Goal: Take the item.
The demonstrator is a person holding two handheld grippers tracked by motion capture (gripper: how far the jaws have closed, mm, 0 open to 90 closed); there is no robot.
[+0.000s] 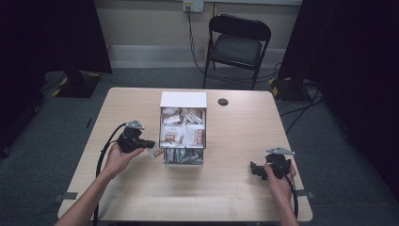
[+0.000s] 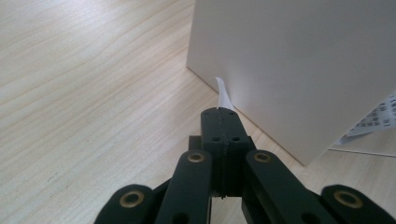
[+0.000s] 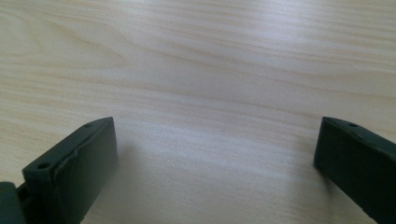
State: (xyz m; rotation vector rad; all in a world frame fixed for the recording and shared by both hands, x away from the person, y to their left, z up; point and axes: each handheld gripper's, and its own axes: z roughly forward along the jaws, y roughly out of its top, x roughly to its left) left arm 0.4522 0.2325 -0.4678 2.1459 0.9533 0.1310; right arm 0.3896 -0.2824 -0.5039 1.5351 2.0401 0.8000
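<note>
A white box point(image 1: 183, 100) stands in the middle of the table, its open part holding several small snack packets point(image 1: 181, 133). My left gripper point(image 1: 150, 144) is just left of the box's near corner, low over the table. In the left gripper view its jaws point(image 2: 223, 113) are pressed together on the edge of a thin white packet point(image 2: 223, 94), which pokes out beside the box's plain white wall point(image 2: 299, 65). The same packet point(image 1: 155, 151) hangs at the gripper's tip in the high view. My right gripper point(image 1: 254, 169) rests near the table's right front, jaws wide apart point(image 3: 215, 158) over bare wood.
A printed packet point(image 2: 377, 116) sticks out past the box's corner. A round black cable hole point(image 1: 223, 101) lies behind the box on the right. A black folding chair point(image 1: 237, 44) stands beyond the table's far edge. Dark curtains hang on both sides.
</note>
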